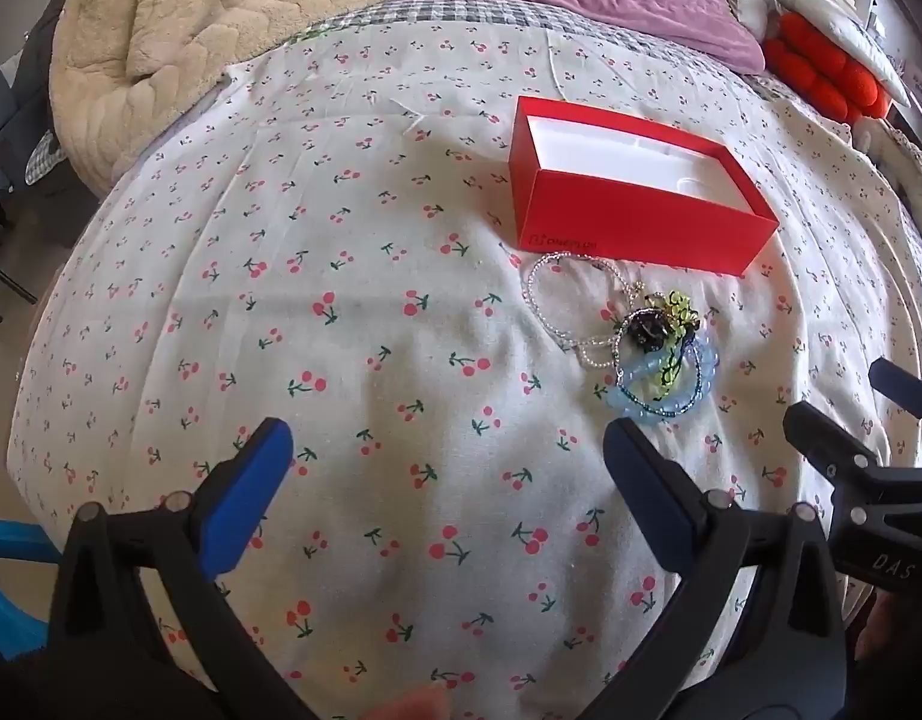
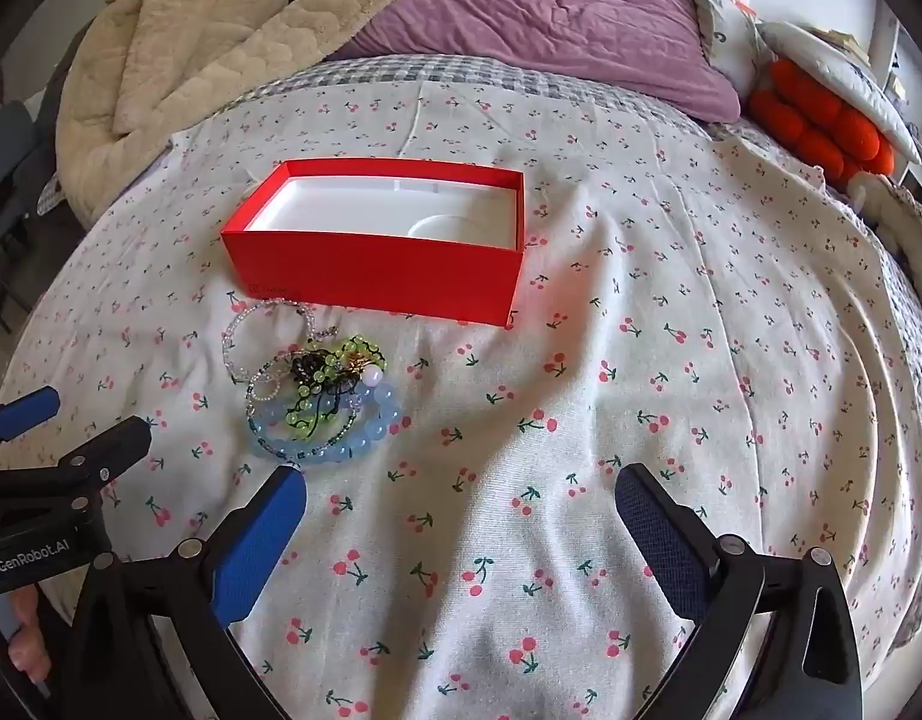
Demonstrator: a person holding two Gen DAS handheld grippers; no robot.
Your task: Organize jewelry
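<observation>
Nearest the lens, the left gripper [image 1: 449, 450] hangs over the cherry-print bedsheet [image 1: 341, 312] with its blue-padded jaws spread as wide as they go and nothing between them; the right gripper [image 2: 461, 492] hangs the same way beside it, jaws fully apart and empty, both tilted steeply down toward the bed. That matching pose reads as a ready stance: the sorting has not begun, and neither tool touches anything.

Moving left to right in the left wrist view, a rumpled beige blanket [image 1: 179, 18] lies bunched at the far edge of the bed, then bare sheet, then the jewelry pile [image 1: 646, 348], then the red box [image 1: 634, 192], with an orange cushion [image 1: 820, 78] far off at the right. The pile sits just ahead of the left gripper's right-hand jaw, a tangle of clear beaded strands, a pale blue bead bracelet [image 2: 335, 426], a yellow-green piece and a dark cluster, its farthest clear strand close to the box's near wall. The box stands lidless, its white moulded insert empty, likely placed next to the heap so each piece has only a short trip.

Writing: faint lettering on the box's near side appears to read "ONEPLUS"; the right gripper's body, seen at the left view's edge, shows "DAS"; the left gripper's body in the right wrist view carries "GenRobot.AI". A purple quilt [image 2: 550, 30] lies behind.
</observation>
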